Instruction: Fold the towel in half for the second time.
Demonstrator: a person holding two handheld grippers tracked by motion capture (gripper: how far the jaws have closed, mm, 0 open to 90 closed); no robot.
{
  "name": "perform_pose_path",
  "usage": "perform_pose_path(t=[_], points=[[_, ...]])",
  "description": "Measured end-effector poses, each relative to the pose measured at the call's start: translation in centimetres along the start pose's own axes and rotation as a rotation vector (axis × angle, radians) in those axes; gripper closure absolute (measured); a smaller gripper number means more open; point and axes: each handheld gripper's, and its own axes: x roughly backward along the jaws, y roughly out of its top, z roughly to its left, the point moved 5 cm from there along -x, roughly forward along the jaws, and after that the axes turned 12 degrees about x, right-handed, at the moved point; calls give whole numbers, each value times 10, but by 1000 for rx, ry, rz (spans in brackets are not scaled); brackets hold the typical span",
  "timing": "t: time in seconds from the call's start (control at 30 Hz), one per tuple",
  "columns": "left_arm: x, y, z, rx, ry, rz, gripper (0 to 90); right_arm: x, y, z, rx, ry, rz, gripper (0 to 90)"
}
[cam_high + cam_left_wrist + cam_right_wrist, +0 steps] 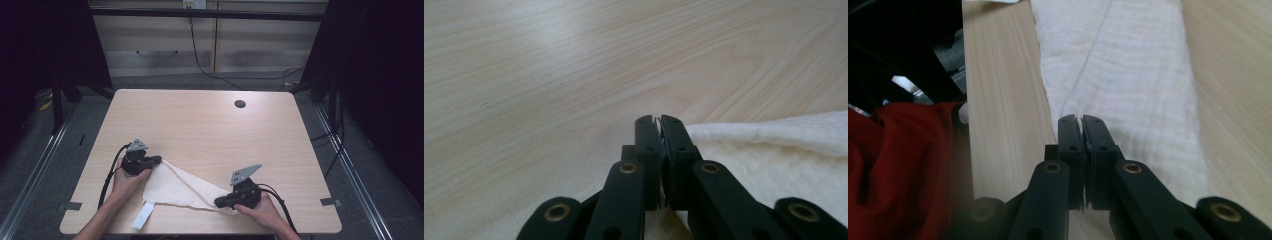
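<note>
Cloth (pixel 175 187), cream and ribbed, lay folded in a rough triangle near the table's (pixel 200 120) front edge, a white tag trailing. Left gripper (pixel 157 160) and right gripper (pixel 218 202) each pinched a corner, jaws closed.

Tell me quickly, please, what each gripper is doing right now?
Left gripper: shut on white woven cloth corner.
Right gripper: shut on the cloth's other end.
</note>
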Motion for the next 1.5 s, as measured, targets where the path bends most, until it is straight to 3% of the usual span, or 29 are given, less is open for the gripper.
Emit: perform_pose_path(t=[0.17, 0.33, 0.57, 0.8, 0.87, 1.0, 1.23, 1.37, 1.5], points=[[1, 1, -3, -4, -3, -13, 873, -4, -2, -3, -8, -6, 23, 879], [10, 10, -10, -14, -31, -73, 873, -5, 0, -6, -8, -37, 39, 880], [27, 22, -27, -30, -68, -180, 873, 0, 1, -26, -25, -149, 34, 885], [42, 31, -39, -50, -94, -239, 873, 1, 2, -41, -55, -207, 30, 886], [51, 35, -43, -56, -108, -264, 873, 3, 2, -46, -53, -262, 34, 887], [64, 39, -52, -79, -141, -296, 873, 7, 1, -55, -69, -309, 34, 887], [74, 21, -66, -181, -146, -249, 873, 11, -1, -62, -104, -348, 25, 887], [71, -4, -65, -240, -129, -161, 873, 11, -1, -62, -105, -350, 20, 887], [65, -20, -56, -236, -120, -96, 873, 11, -1, -60, -82, -378, 34, 886]])
